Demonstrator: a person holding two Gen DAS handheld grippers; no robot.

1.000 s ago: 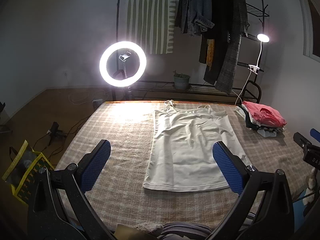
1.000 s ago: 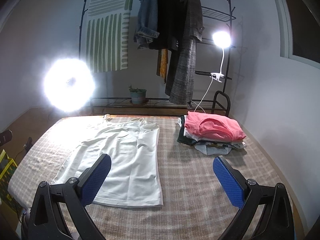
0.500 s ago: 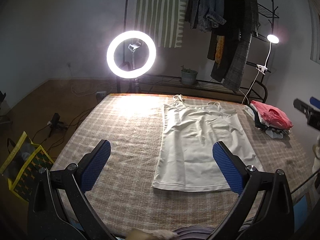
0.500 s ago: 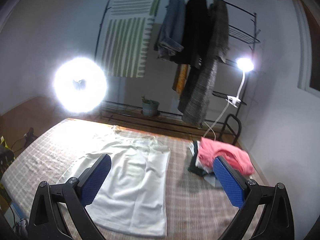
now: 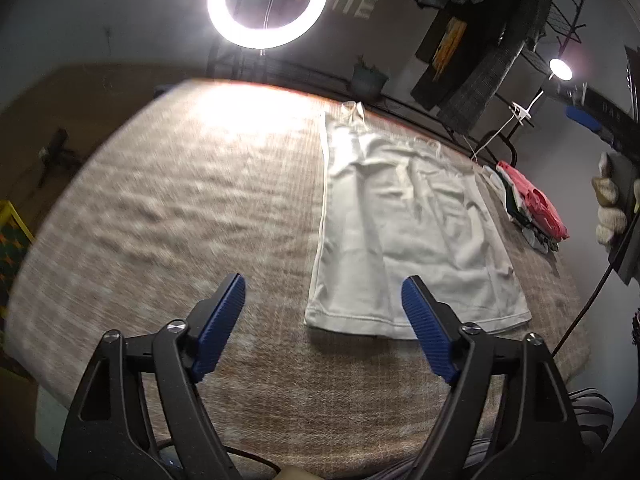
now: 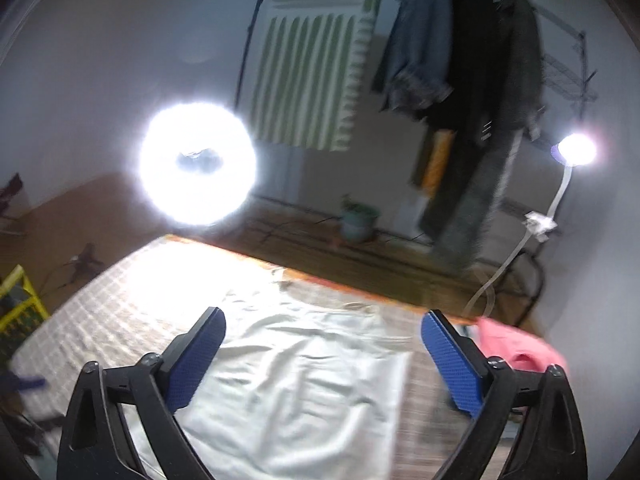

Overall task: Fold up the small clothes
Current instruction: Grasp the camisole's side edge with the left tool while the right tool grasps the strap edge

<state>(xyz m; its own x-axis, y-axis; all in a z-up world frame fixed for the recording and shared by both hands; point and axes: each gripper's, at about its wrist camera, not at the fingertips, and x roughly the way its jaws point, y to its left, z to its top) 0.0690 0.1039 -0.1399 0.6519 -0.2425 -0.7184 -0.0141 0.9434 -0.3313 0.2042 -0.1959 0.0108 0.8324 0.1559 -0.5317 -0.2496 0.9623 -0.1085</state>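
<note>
While both tools are above the bed with nothing between their pads, the white camisole [image 5: 404, 236] lies spread flat on the checked bed cover [image 5: 180, 208], unfolded. Its straps point to the far edge of the bed, its hem to the near edge, and it sits toward the right half of the cover. I judge it is laid out this way so that both long sides are free to be lifted for a first lengthwise fold.

My left gripper [image 5: 324, 320] has its jaws wide apart and grips nothing. It is aimed at the near hem, with the garment's near left corner between the blue pads [image 5: 218, 326]. I judge this line-up prepares a pinch at that corner.

My right gripper [image 6: 322, 356] is also spread wide and empty. It is over the upper body of the camisole [image 6: 304, 376], facing the strap end. The view is blurred, so I cannot tell its height above the cloth.

A stack of folded clothes [image 5: 534, 210], pink on top, rests at the right edge of the bed, apart from the camisole. I judge it is the drop-off place for finished pieces.

A ring light [image 5: 267, 0] stands past the far edge and glares into the right view.
</note>
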